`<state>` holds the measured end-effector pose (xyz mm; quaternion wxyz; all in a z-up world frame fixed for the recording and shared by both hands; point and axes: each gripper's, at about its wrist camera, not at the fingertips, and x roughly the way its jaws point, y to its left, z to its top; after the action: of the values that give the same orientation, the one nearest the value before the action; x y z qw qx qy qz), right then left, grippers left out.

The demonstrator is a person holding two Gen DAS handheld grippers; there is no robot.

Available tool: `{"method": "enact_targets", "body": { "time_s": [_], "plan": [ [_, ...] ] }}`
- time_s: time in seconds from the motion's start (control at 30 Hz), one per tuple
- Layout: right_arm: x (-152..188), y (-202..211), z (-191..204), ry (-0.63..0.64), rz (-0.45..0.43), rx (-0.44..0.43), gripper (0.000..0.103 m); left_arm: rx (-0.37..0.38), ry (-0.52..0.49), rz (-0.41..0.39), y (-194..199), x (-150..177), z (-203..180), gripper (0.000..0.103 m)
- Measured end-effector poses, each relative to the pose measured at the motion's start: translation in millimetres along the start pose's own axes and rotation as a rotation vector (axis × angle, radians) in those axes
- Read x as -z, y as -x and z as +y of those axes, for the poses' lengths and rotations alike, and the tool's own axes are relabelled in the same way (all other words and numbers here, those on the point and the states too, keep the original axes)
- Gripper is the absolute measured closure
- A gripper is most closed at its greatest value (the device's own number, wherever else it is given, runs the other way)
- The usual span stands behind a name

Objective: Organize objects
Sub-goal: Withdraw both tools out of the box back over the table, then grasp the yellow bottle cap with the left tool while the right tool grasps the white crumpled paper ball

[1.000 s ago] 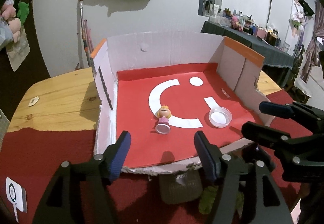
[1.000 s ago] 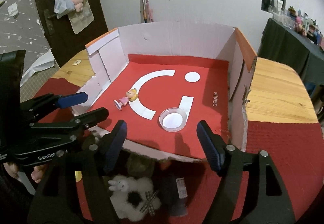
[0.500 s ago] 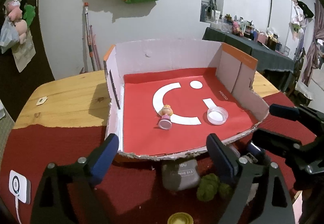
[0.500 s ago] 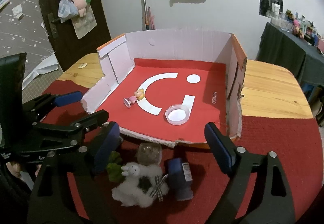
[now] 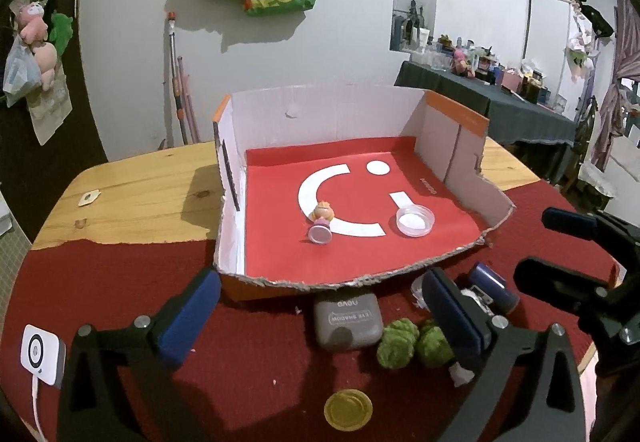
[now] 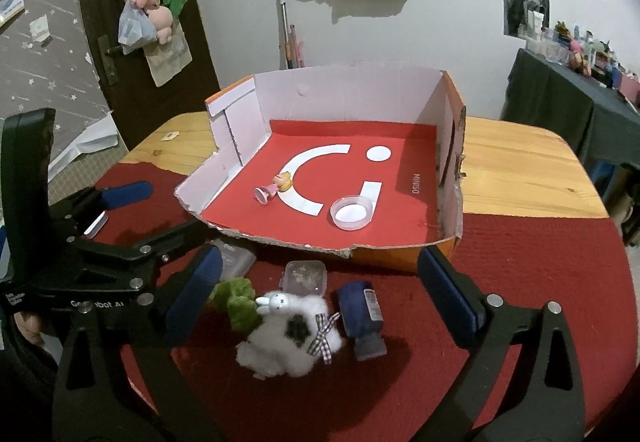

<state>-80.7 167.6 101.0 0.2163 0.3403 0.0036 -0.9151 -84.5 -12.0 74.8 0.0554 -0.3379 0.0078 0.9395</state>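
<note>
A cardboard box (image 5: 456,134) (image 6: 236,122) with a red floor holds a small doll (image 5: 321,220) (image 6: 276,186) lying down and a clear round dish (image 5: 415,220) (image 6: 352,212). In front of it on the red cloth lie a grey case (image 5: 347,320), a green plush (image 5: 412,346) (image 6: 238,300), a white fluffy rabbit toy (image 6: 288,330), a small clear box (image 6: 306,276), a blue bottle (image 6: 362,312) (image 5: 490,288) and a gold lid (image 5: 348,410). My left gripper (image 5: 320,316) is open above the case. My right gripper (image 6: 320,296) is open above the rabbit toy.
The wooden table (image 5: 132,202) is partly covered by the red cloth (image 6: 540,254). A white device (image 5: 40,354) with a cable lies at the left front. Bags hang on the wall behind. A cluttered dark table (image 5: 500,102) stands at the right.
Both grippers have pulled back and up from the box, so the loose objects on the cloth in front of it have come into view. Both stay open.
</note>
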Motion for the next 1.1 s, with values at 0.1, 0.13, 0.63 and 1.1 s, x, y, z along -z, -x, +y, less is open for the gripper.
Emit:
{"method": "enact_targets", "body": {
  "time_s": [0.1, 0.13, 0.63, 1.1],
  "plan": [
    [3, 5, 0, -0.003, -0.005, 0.000, 0.001, 0.000, -0.002, -0.001, 4, 3, -1, 0.000],
    [4, 6, 1, -0.003, -0.005, 0.002, 0.001, 0.000, -0.003, 0.001, 5, 4, -2, 0.000],
    [21, 23, 6, 0.002, -0.007, 0.002, 0.000, -0.002, 0.017, 0.026, 15, 21, -2, 0.000],
    [44, 19, 10, 0.008, 0.040, 0.007, 0.000, 0.008, 0.003, 0.070, 13, 41, -9, 0.000]
  ]
}}
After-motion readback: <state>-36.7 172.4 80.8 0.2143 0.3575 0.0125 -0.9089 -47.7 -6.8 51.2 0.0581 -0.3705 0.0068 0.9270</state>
